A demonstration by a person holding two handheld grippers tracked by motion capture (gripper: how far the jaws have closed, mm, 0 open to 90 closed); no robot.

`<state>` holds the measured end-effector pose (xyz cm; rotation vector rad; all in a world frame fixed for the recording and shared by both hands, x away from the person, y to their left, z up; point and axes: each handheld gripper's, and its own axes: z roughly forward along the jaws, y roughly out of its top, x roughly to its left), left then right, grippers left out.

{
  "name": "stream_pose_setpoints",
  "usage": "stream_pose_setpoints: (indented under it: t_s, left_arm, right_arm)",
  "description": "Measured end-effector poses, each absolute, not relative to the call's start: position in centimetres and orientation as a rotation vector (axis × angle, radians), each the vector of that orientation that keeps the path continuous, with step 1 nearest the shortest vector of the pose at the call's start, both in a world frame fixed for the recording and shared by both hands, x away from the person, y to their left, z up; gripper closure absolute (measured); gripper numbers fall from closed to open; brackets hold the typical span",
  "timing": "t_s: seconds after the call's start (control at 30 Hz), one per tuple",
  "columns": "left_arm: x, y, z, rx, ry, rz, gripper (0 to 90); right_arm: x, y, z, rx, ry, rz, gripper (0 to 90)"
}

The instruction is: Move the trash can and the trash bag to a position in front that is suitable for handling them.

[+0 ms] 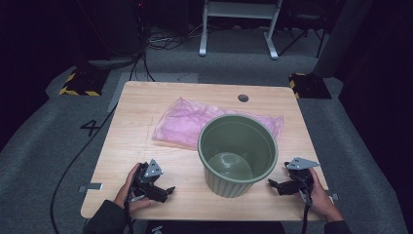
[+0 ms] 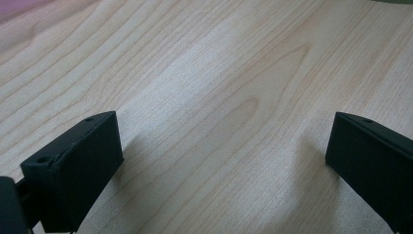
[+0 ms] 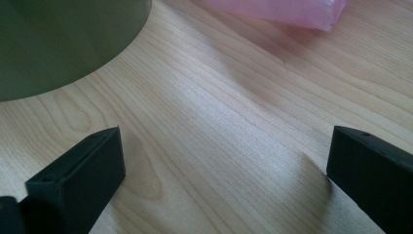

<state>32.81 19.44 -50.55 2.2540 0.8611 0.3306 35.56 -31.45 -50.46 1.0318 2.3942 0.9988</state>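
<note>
Both tongs apart, empty, near counter (image 1: 146,105) front edge. Green pot (image 1: 237,153) between left tongs (image 1: 165,193) and right tongs (image 1: 273,185), nearer right; pink bag (image 1: 182,122) beyond.

floor: grey carpet (image 1: 39,141) | 12 o'clock: white metal frame legs (image 1: 239,24) | 10 and 2 o'clock: yellow-black striped floor blocks (image 1: 80,83) | light: dim

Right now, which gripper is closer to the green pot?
Right. The right gripper sits just beside the green pot, apart from it; the left gripper rests farther off on its other side.
</note>
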Motion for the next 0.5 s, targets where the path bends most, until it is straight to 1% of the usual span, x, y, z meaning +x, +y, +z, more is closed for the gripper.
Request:
stream_pose_setpoints:
  t_s: [0.17,0.2,0.23,0.27,0.3,0.33,0.37,0.4,0.43,0.47,0.5]
  left_arm:
    - [32.9,19.5,-50.5,2.256,0.854,0.328,0.0]
    - [32.9,19.5,-50.6,2.256,0.854,0.328,0.0]
    - [32.9,19.5,-50.5,2.257,0.853,0.329,0.0]
    - [32.9,19.5,-50.5,2.257,0.853,0.329,0.0]
    - [32.9,19.5,-50.5,2.257,0.853,0.329,0.0]
    - [32.9,19.5,-50.5,2.256,0.853,0.328,0.0]
    - [32.9,19.5,-50.5,2.256,0.853,0.328,0.0]
    - [32.9,19.5,-50.5,2.256,0.854,0.328,0.0]
    - [32.9,19.5,-50.6,2.255,0.853,0.329,0.0]
    - [32.9,19.5,-50.6,2.254,0.854,0.329,0.0]
    - [32.9,19.5,-50.6,2.254,0.854,0.328,0.0]
  right_arm:
    - [35.7,-31.6,-50.5,1.044,2.406,1.007,1.2]
    - [35.8,-31.6,-50.5,1.05,2.41,1.014,4.5]
    - [35.7,-31.7,-50.4,1.041,2.405,1.03,12.0]
    - [35.6,-31.8,-50.3,1.012,2.4,1.074,24.4]
    - [35.5,-31.8,-50.2,0.993,2.395,1.101,22.4]
    - [35.4,-31.8,-50.2,0.985,2.394,1.116,15.8]
    - [35.4,-31.8,-50.2,0.985,2.394,1.116,15.8]
    - [35.3,-31.6,-50.1,0.977,2.392,1.121,12.5]
    - [35.2,-31.4,-49.8,0.961,2.385,1.115,19.7]
    - [35.0,-31.1,-49.4,0.927,2.382,1.129,15.9]
    - [34.9,-31.0,-49.3,0.921,2.377,1.138,15.2]
